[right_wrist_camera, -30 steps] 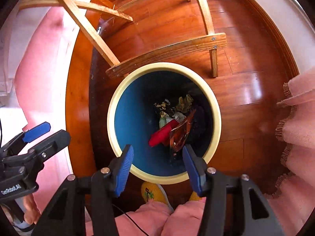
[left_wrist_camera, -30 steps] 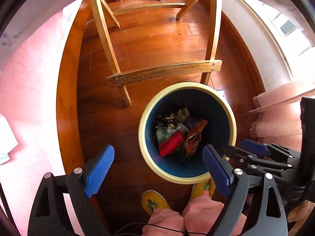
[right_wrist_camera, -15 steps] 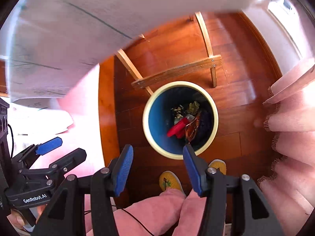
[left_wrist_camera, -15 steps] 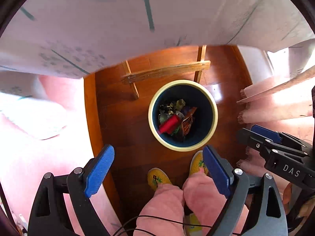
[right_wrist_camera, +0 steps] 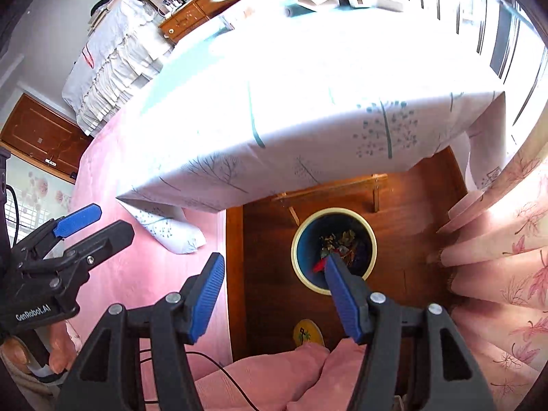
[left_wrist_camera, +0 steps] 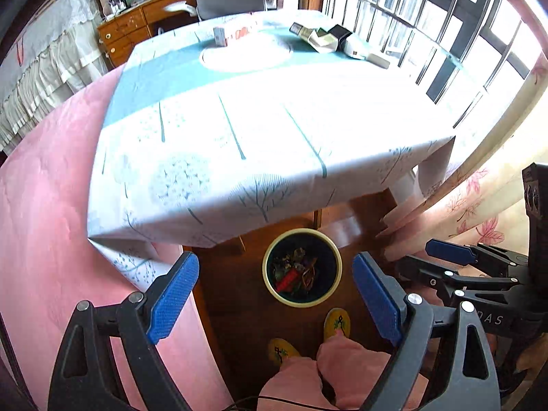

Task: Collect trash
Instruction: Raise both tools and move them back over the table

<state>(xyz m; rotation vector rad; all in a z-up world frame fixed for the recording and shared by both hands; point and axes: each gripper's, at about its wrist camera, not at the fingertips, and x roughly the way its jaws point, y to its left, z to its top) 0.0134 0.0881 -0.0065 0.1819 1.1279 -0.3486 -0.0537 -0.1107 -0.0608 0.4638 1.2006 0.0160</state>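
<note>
While both grippers hang high above the floor and point steeply down, the round waste bin (left_wrist_camera: 302,267) sits on the dark wooden floor (left_wrist_camera: 239,301) far below them, just past the near edge of a table. Its cream rim circles a blue inside, and the trash (left_wrist_camera: 294,274) lies in its bottom — a red packet, crumpled green and brown wrappers.

The left gripper (left_wrist_camera: 274,294) has its blue pads spread wide with nothing between them; the bin shows through the gap. The right gripper (right_wrist_camera: 274,294) is widening its jaws at this moment, also with nothing held, and its right pad overlaps the bin's near side in the right wrist view.

A table covered by a white cloth with teal tree prints (left_wrist_camera: 239,130) fills the far half of both views. On its far end lie a small box (left_wrist_camera: 220,36) and a cluster of packets and boxes (left_wrist_camera: 328,39). A pink bedspread (left_wrist_camera: 44,205) lies to the left, flowered curtains (right_wrist_camera: 507,246) hang to the right. At the near edge — the person's pink trouser legs (left_wrist_camera: 342,370) and yellow slippers (left_wrist_camera: 337,322).
</note>
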